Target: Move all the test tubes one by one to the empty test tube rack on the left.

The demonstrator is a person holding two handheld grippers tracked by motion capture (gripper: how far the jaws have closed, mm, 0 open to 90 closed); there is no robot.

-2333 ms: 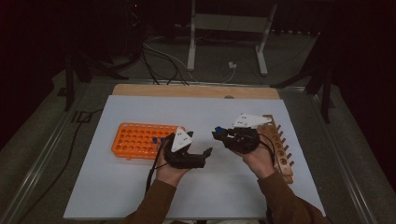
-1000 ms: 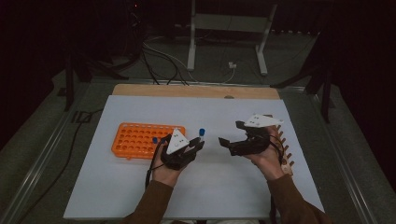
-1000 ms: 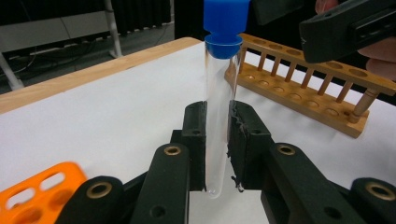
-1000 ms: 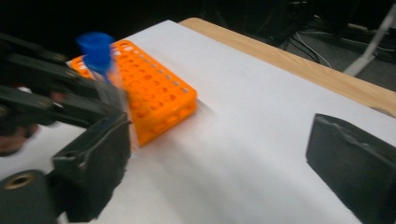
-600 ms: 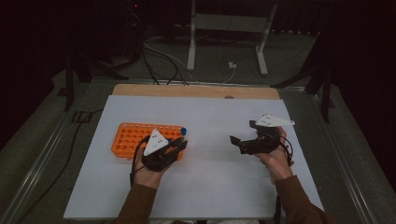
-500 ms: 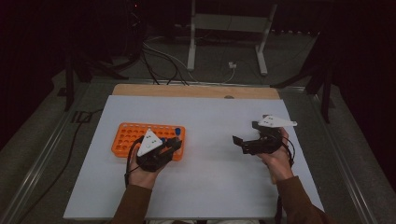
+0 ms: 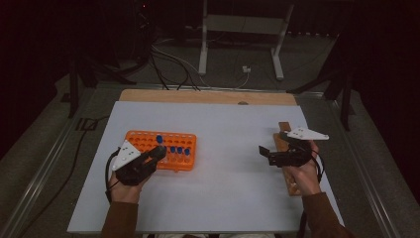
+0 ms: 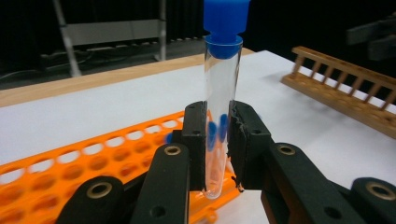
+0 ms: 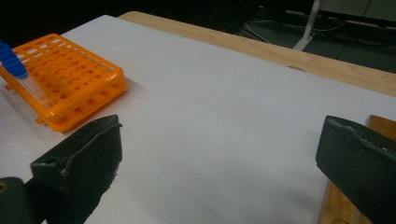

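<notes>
Left gripper point(image 8: 217, 154) clamps a capped tube point(image 8: 219, 116) over the orange rack point(image 7: 168, 148).
Light, slippery, breakable glass, pinched at its lower half; right gripper point(image 9: 219, 158) gapes wide, empty.

Items on and around the white work surface

Light wooden peg rack point(image 7: 286, 148) at the right edge of the white tabletop sheet point(image 7: 228, 178); bare wooden board point(image 7: 208, 96) along the far edge; grey metal stand point(image 7: 240, 37) and loose cables point(image 7: 168, 59) on the floor beyond.
</notes>
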